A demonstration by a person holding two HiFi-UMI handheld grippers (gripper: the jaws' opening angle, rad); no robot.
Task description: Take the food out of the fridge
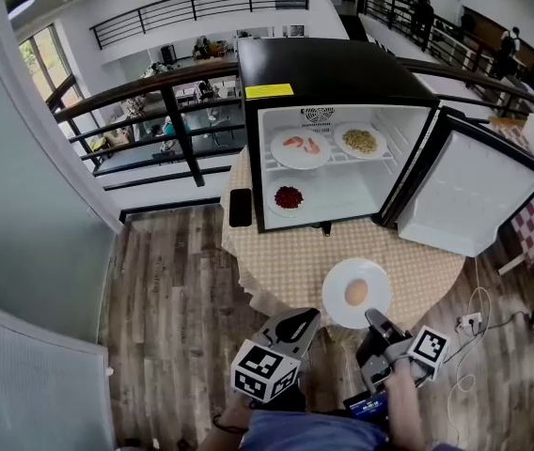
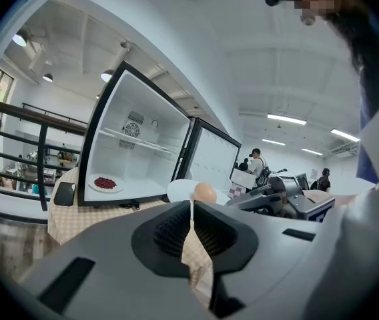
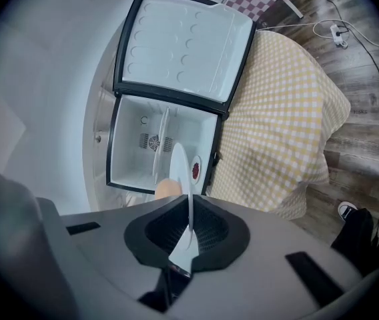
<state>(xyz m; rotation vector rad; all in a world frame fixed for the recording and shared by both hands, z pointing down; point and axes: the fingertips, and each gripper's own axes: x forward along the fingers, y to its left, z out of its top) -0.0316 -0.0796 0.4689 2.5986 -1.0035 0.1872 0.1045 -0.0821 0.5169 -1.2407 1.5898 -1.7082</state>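
Note:
The small black fridge [image 1: 337,69] stands open on a table with a yellow checked cloth [image 1: 286,271]. On its upper shelf are a plate of shrimp [image 1: 300,146] and a plate of yellowish food [image 1: 360,141]. A plate of red food [image 1: 289,197] sits on the fridge floor. My right gripper [image 1: 377,322] is shut on the near rim of a white plate [image 1: 355,292] that carries a pale round food item [image 1: 355,292], over the table's near edge. In the right gripper view the plate [image 3: 179,169] stands edge-on between the jaws. My left gripper [image 1: 297,327] is shut with nothing in it, left of the plate.
The fridge door [image 1: 474,191] swings out to the right. A black phone-like object [image 1: 240,207] lies on the cloth left of the fridge. A dark railing [image 1: 178,125] runs behind the table. A power strip and cables [image 1: 469,322] lie on the wooden floor at right.

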